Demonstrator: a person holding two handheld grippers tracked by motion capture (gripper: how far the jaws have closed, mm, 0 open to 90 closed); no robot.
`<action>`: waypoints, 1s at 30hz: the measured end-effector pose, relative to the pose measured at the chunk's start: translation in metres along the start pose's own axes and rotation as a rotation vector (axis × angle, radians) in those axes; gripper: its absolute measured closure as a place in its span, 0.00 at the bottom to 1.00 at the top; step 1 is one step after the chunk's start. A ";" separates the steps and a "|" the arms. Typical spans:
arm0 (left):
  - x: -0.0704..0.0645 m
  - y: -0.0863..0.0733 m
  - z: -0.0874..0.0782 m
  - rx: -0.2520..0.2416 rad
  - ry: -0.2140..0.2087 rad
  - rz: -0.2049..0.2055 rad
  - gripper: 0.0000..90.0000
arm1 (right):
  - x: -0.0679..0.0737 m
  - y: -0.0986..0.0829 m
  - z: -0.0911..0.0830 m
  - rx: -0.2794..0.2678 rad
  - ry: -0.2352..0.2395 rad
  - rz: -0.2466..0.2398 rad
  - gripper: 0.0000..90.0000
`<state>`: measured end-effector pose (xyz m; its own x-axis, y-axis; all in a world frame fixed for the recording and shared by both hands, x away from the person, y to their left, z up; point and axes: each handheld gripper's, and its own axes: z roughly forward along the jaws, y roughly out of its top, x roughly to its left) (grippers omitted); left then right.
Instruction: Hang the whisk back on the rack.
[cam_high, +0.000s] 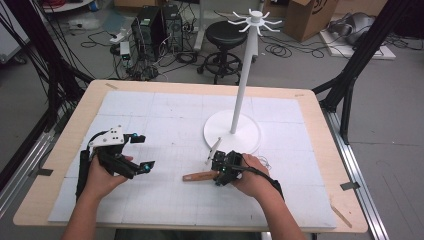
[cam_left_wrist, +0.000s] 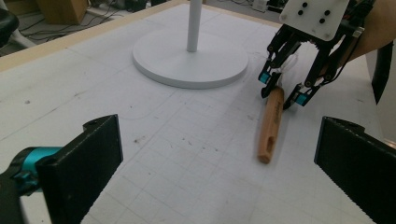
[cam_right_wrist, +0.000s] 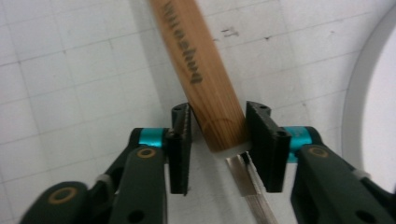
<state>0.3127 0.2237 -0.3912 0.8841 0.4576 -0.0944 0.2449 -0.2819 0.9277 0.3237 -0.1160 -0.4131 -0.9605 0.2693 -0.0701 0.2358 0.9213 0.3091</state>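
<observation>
The right gripper (cam_high: 223, 169) straddles the tool's wooden handle (cam_right_wrist: 201, 70), jaws near but not clearly pinching; nothing lifted yet. The left gripper (cam_high: 141, 152) hovers spread near the table's left edge.

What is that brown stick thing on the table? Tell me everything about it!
It's a tool with a wooden handle, light brown and rounded, with dark letters printed along it and a slot near its free end. A thin silvery metal part comes out of the other end. It lies flat on the white mat, near the white stand's round base. The right claw straddles the handle's metal end, one side touching the wood.
</observation>
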 end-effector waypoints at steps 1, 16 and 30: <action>0.000 0.000 0.000 0.000 0.000 -0.001 0.02 | 0.001 0.000 0.000 0.004 -0.001 -0.002 0.74; 0.001 0.001 -0.003 -0.010 0.000 0.002 0.02 | -0.003 -0.011 -0.033 -0.163 -0.040 0.043 0.80; 0.000 0.003 -0.006 -0.019 0.010 0.009 0.02 | -0.006 -0.029 -0.121 -0.561 -0.156 0.119 0.80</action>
<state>0.3108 0.2282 -0.3859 0.8824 0.4632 -0.0828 0.2296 -0.2701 0.9350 0.3051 -0.1789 -0.3067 -0.8893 0.4387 -0.1293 0.1859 0.6050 0.7742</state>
